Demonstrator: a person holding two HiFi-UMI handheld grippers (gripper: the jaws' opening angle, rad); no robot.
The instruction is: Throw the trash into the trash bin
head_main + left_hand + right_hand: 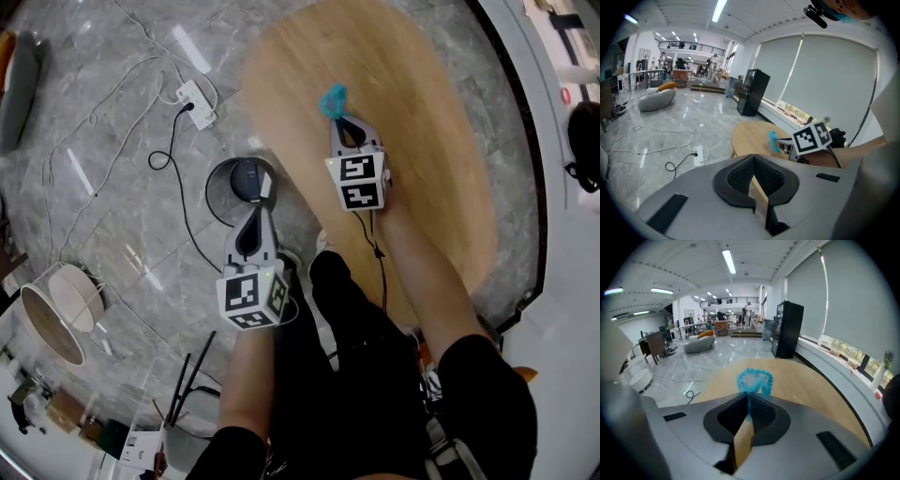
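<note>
Nearest us, left gripper (266, 192) (753, 156): jaws pressed together with nothing between them, tips above the round black bin (225, 187), which stands on the grey marble floor (112, 216) just beside the table.

Next we list right gripper (338, 118) (749, 395): jaws pinched on the trash (332, 100) (754, 379), a crumpled blue frilly loop. We note that the trash sticks out past the jaw tips. Its long axis runs in line with the gripper and points away from the person across the oval wooden table (422, 141). It sits over the tabletop; we cannot tell whether it touches the wood.

We also enter a white power strip (197, 101) with cables on the floor, well apart from the trash.
</note>
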